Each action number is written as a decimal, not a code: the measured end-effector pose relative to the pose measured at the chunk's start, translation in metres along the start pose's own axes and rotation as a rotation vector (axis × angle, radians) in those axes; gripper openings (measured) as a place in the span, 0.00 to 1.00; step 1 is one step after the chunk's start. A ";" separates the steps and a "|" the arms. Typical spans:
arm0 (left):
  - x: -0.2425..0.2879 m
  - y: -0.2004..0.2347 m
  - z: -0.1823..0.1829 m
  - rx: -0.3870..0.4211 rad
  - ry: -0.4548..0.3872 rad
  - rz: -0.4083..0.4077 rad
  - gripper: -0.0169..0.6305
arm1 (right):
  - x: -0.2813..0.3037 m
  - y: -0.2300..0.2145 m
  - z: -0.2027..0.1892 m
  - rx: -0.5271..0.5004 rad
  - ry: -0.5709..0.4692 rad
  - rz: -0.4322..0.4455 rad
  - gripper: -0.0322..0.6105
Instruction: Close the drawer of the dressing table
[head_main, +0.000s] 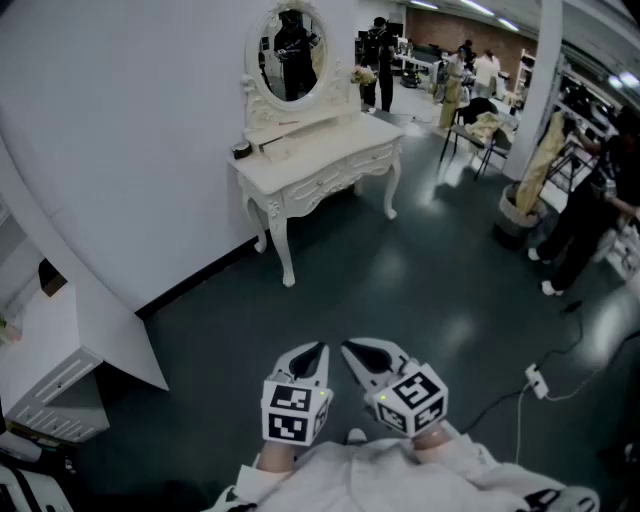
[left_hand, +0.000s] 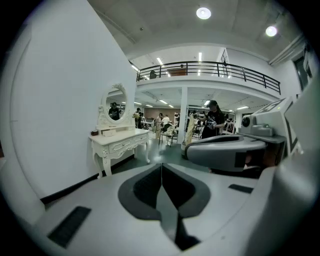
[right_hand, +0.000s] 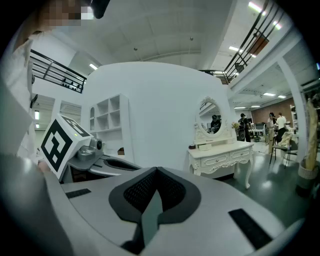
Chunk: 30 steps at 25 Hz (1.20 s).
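Closed and empty: left gripper (head_main: 320, 350) and right gripper (head_main: 348, 348), side by side at near centre, above the dark floor (head_main: 400, 290). The dressing table (head_main: 320, 165) stands far off, left of centre, against the white wall (head_main: 130, 150), with an oval mirror (head_main: 290, 55) on top. Both grippers are well apart from it. Its drawer is too small to tell open or shut. A person (head_main: 590, 215) stands at far right.
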<state>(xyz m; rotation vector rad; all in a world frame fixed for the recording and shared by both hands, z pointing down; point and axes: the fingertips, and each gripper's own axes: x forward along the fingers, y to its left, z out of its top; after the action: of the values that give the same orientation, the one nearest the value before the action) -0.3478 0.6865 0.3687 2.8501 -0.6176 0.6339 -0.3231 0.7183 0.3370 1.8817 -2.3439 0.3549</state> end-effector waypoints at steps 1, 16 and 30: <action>0.001 0.000 0.001 0.000 -0.003 -0.006 0.04 | 0.001 -0.002 -0.001 -0.009 0.003 -0.003 0.06; 0.010 -0.008 0.011 -0.006 -0.050 -0.035 0.04 | -0.003 -0.015 -0.002 0.000 -0.004 0.005 0.06; 0.040 -0.014 0.017 -0.011 -0.041 -0.009 0.04 | -0.002 -0.071 -0.001 0.016 -0.038 -0.057 0.06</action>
<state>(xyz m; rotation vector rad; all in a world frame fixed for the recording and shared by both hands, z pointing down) -0.3019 0.6810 0.3701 2.8609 -0.6120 0.5696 -0.2539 0.7056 0.3454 1.9751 -2.3119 0.3364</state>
